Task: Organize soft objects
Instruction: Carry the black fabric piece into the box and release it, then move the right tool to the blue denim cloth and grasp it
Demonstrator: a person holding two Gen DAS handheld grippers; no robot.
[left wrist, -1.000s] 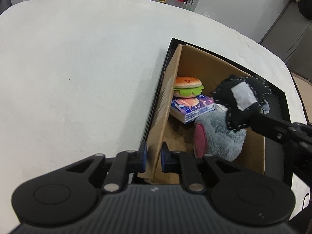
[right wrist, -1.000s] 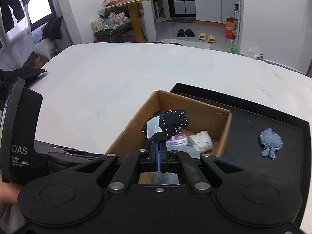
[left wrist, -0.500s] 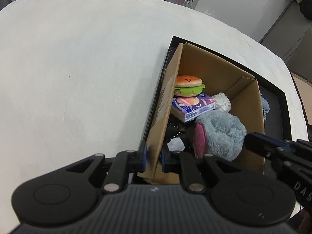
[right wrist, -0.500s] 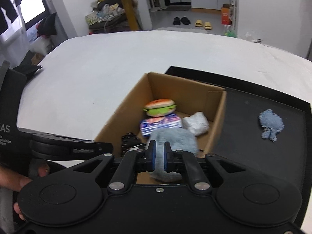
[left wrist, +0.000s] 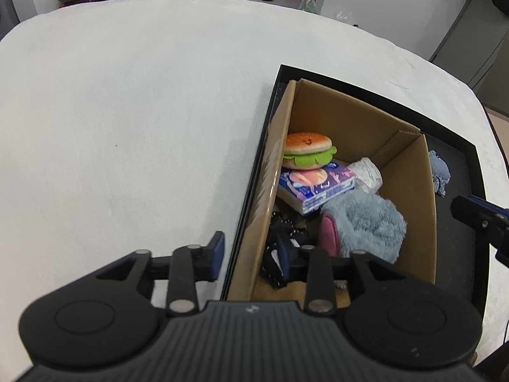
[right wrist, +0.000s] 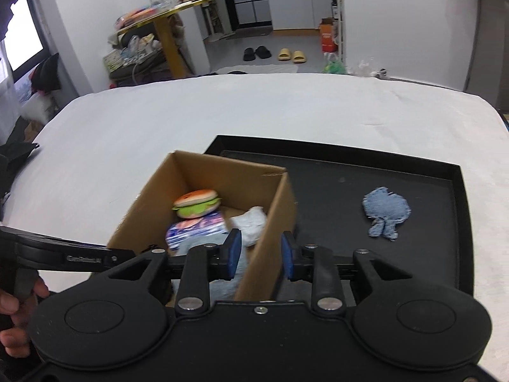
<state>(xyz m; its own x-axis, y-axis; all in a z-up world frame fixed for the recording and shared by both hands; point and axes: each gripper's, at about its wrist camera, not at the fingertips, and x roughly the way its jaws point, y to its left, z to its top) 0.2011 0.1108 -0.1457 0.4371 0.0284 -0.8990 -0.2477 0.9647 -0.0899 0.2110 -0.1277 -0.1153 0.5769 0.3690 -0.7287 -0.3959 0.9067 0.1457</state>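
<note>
the left gripper [left wrist: 251, 261], clamped on the near-left wall of the cardboard box [left wrist: 410, 191] a second ago, has sprung wide; its fingers now straddle that wall without gripping. the right gripper [right wrist: 259, 254], which carried the black stitched toy [left wrist: 280, 254] over the box, has let it go and stands wide and empty above the box's right wall. the toy lies at the near end of the box beside the grey plush [left wrist: 366, 222]. only the denim scrap [right wrist: 386, 210] remains on the black tray [right wrist: 334, 191], likely next.
</note>
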